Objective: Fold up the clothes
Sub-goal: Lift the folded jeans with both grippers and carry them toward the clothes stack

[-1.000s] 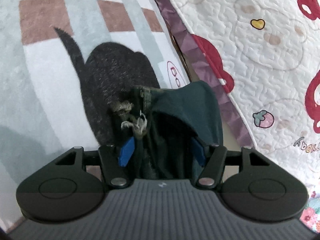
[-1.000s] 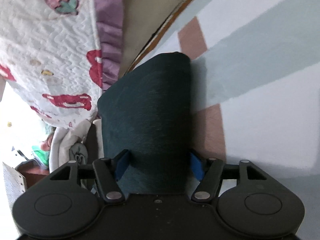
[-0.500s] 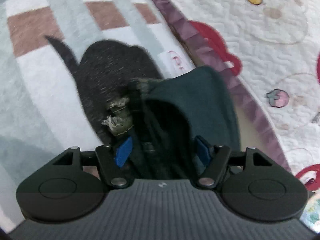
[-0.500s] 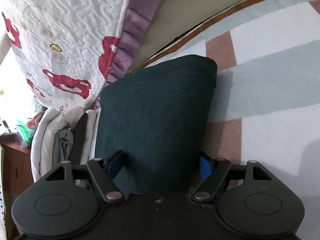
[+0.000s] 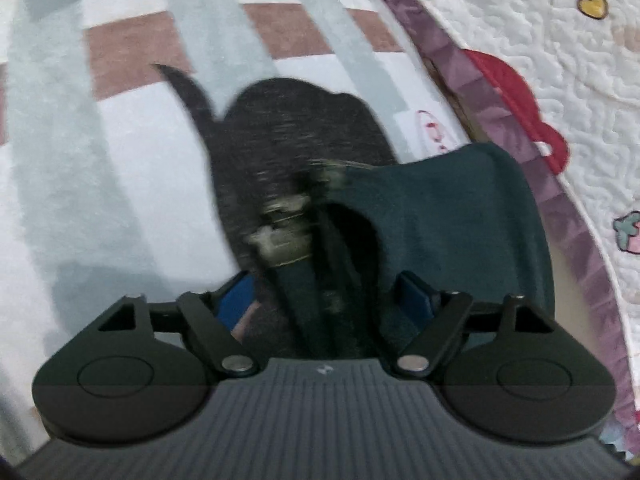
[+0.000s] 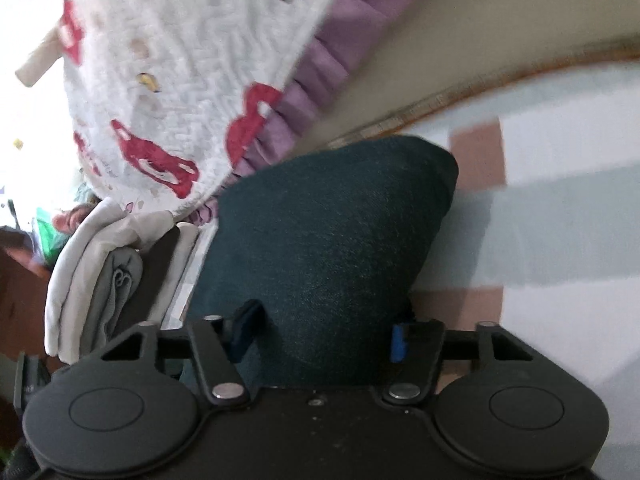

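A folded dark teal garment (image 5: 440, 216) with a frayed pale hem (image 5: 280, 240) hangs between the fingers of my left gripper (image 5: 326, 300). Its jaws stand wide, and a strip of rug shows between the left blue pad (image 5: 236, 304) and the cloth, so this gripper looks open. In the right wrist view the same garment (image 6: 340, 220) bulges forward as a thick fold above the rug. My right gripper (image 6: 324, 336) is shut on it, with both blue pads pressed into the cloth.
A checked grey, white and brown rug (image 5: 120, 160) lies below, with a black patch (image 5: 288, 120) on it. A white quilt with red prints and a purple frill (image 5: 560, 60) hangs at the right. A stack of folded pale clothes (image 6: 100, 272) sits at the left.
My left jaws have spread wider and the cloth has come away from the left pad. Both grippers have swung, so the quilt shifted in view. The right grip is unchanged.
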`<act>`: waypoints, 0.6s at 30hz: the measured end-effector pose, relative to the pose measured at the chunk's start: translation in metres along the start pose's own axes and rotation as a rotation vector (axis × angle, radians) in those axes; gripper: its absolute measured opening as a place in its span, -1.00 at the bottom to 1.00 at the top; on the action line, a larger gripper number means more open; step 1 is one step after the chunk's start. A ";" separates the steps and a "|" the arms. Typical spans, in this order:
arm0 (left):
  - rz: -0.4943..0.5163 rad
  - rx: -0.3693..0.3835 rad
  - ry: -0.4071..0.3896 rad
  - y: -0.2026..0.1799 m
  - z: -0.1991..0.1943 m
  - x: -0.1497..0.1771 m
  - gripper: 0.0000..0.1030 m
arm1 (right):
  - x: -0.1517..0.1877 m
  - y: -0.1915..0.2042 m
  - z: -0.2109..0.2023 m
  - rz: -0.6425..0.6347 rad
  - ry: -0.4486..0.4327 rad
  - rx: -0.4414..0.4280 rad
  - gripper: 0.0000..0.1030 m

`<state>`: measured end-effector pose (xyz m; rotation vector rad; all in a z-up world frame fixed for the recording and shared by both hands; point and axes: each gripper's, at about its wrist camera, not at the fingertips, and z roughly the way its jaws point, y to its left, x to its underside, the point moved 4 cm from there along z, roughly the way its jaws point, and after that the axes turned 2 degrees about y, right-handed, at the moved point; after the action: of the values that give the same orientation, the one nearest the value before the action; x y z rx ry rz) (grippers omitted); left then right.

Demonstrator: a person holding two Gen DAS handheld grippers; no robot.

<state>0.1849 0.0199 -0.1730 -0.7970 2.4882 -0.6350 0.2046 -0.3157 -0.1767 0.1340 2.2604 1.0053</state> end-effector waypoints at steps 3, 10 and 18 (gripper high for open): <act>0.075 0.009 -0.004 -0.007 0.006 -0.009 -0.01 | -0.006 0.013 -0.004 -0.068 -0.030 0.001 -0.04; 0.419 -0.073 -0.105 -0.038 0.000 0.011 -0.23 | -0.013 0.026 0.001 -0.167 -0.034 0.060 -0.10; 0.809 -0.166 -0.222 -0.067 -0.004 0.038 -0.27 | -0.008 0.026 0.002 -0.216 -0.022 0.153 -0.10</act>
<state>0.1832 -0.0516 -0.1439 0.1231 2.3836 -0.0455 0.2080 -0.2988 -0.1553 -0.0332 2.2732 0.7152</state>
